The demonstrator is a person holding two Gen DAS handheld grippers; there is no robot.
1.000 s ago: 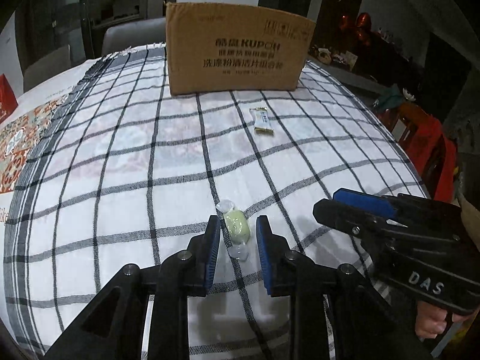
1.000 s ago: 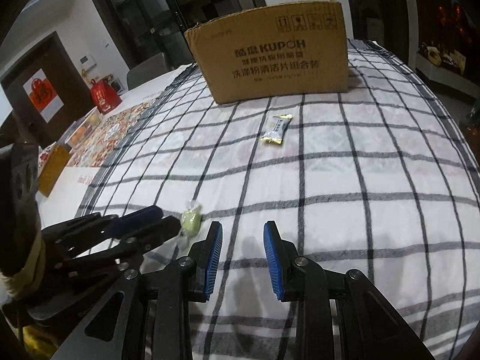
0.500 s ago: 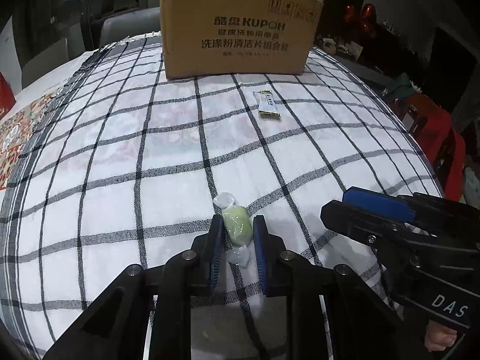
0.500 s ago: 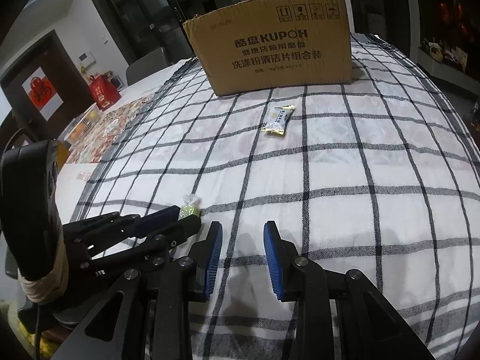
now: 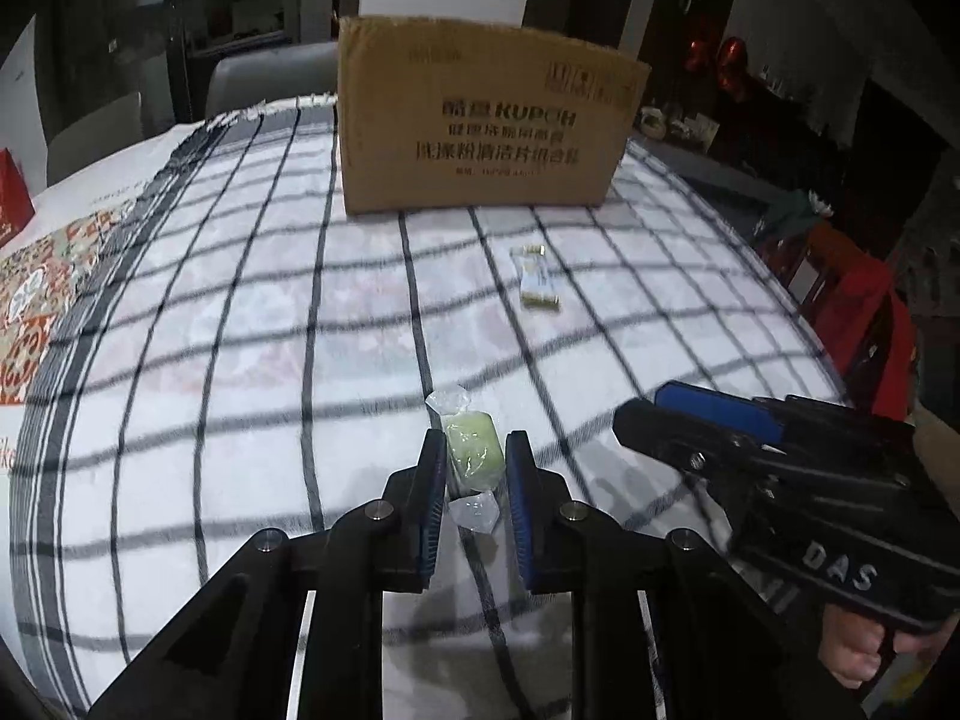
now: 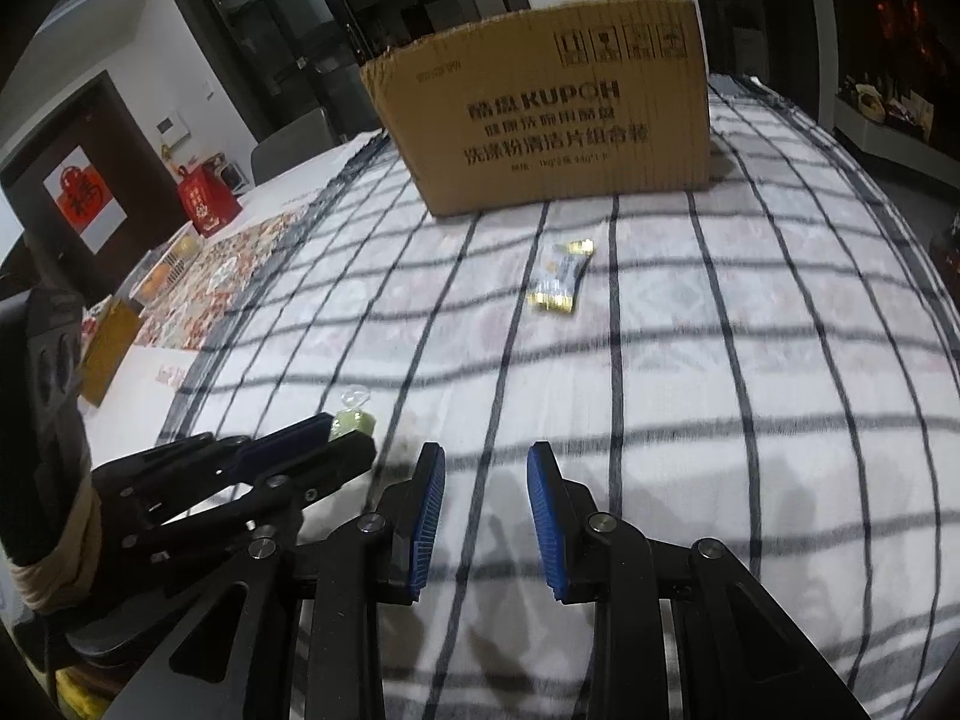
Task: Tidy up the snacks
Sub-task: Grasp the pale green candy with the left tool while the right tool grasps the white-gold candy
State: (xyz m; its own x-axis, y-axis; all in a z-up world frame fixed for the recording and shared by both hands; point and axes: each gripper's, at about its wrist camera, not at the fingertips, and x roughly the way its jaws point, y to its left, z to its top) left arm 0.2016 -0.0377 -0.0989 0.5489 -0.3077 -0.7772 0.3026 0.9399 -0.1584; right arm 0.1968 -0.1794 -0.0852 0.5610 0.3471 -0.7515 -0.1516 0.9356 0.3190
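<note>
My left gripper (image 5: 475, 459) is shut on a green candy in a clear twisted wrapper (image 5: 472, 450) and holds it just above the checked tablecloth (image 5: 240, 360); the candy also shows in the right wrist view (image 6: 351, 420). A small gold-and-white snack packet (image 5: 536, 283) lies further back on the cloth, also in the right wrist view (image 6: 561, 279). A brown cardboard box (image 5: 480, 120) stands at the far end of the table. My right gripper (image 6: 486, 468) is open and empty, low over the cloth to the right of the left one.
A patterned mat (image 5: 36, 300) lies left of the cloth. A red gift bag (image 6: 207, 204) and a small yellow box (image 6: 111, 354) stand at the left. A red chair (image 5: 858, 312) is beyond the table's right edge.
My left gripper closed on the green candy and lifted it slightly off the cloth. Both grippers moved a little toward the box. The right gripper stayed open.
</note>
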